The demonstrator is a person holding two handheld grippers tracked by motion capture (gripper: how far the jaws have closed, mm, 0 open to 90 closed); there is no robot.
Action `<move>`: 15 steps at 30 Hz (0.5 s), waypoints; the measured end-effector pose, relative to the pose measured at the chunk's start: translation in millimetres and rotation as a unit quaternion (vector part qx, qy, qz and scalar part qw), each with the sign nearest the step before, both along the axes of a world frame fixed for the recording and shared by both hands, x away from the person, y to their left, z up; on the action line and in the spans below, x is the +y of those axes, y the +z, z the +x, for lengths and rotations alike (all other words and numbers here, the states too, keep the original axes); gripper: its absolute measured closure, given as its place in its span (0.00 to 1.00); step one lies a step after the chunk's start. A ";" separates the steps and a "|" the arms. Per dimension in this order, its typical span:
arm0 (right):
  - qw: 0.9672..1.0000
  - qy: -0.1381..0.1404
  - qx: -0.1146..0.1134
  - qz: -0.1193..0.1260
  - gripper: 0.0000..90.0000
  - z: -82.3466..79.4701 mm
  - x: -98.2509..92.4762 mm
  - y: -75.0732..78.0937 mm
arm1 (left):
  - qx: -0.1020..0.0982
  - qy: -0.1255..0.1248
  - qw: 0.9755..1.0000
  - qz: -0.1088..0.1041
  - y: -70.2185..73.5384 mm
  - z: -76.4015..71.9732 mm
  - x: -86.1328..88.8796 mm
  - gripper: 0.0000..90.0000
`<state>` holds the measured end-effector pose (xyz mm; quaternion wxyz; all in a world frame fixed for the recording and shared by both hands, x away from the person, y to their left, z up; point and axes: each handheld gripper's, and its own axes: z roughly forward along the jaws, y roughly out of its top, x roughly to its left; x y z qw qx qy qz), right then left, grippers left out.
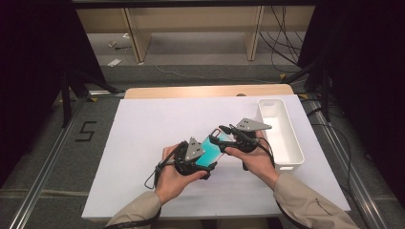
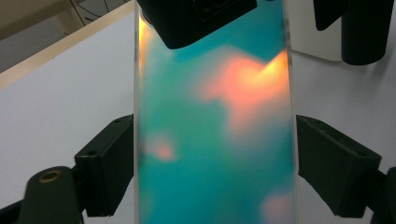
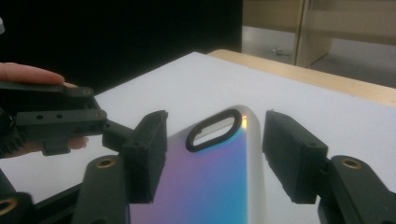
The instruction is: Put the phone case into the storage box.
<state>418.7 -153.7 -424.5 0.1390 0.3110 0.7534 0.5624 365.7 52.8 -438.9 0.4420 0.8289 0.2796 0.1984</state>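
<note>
White table [image 1: 143, 143]: phone case [image 1: 212, 148] (iridescent) held.

I work at a wooden table [image 1: 205, 90] covered by a white sheet [image 1: 143, 143]. Beyond it stand pale wooden shelves [image 1: 191, 28] on grey floor [image 1: 52, 157]; black cables [image 1: 282, 43] trail; dark curtains [image 1: 28, 57] flank both sides.
</note>
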 end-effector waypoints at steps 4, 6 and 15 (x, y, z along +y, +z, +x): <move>1.000 0.002 0.004 0.003 0.55 -0.2 0.4 -0.5 | -0.001 0.000 1.000 0.003 -0.5 0.0 0.1 0.19; 1.000 0.002 0.005 0.005 0.57 0.0 0.2 -0.4 | -0.002 0.000 1.000 0.004 -0.5 0.1 0.3 0.19; 0.999 0.005 0.018 0.033 0.67 0.7 -2.9 2.3 | -0.003 -0.001 1.000 0.003 -0.9 0.3 0.4 0.19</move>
